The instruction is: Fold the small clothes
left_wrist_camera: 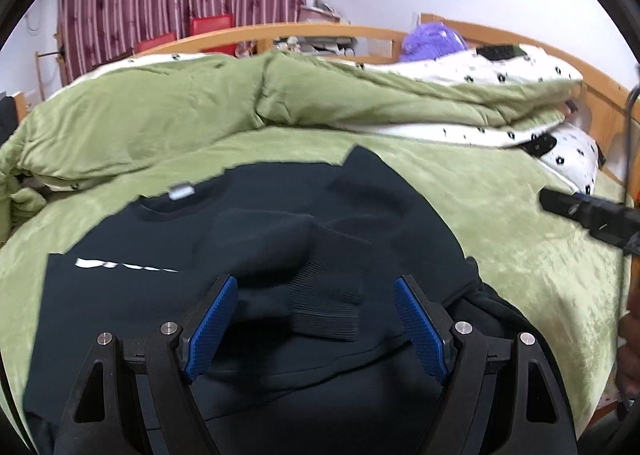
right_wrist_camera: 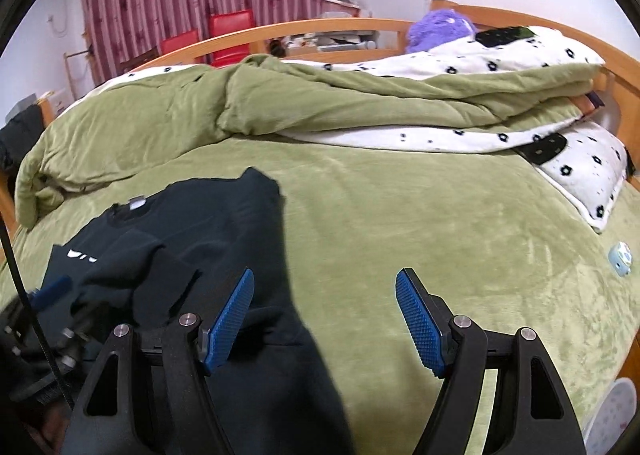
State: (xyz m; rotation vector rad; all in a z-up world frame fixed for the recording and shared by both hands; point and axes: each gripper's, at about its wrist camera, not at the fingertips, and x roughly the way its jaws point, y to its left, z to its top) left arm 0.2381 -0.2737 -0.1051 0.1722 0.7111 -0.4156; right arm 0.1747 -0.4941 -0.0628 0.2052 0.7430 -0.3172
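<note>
Dark sweatshirt [left_wrist_camera: 280, 223] spread flat on the green bed [left_wrist_camera: 500, 223], one sleeve folded across the chest with its ribbed cuff [left_wrist_camera: 326, 307] between the left gripper [left_wrist_camera: 316, 319] pads, jaws wide apart, gripping nothing. Right gripper [right_wrist_camera: 325, 317] likewise wide open and empty, above the garment's right edge, left pad over dark fabric, right pad over bare bedcover. Rumpled green duvet [right_wrist_camera: 160, 119] heaped behind.

A dark sweatshirt [left_wrist_camera: 248, 295] lies spread on the green bed [left_wrist_camera: 500, 223], its ribbed cuff [left_wrist_camera: 326, 307] folded between the left gripper's [left_wrist_camera: 316, 329] wide-apart jaws.
</note>
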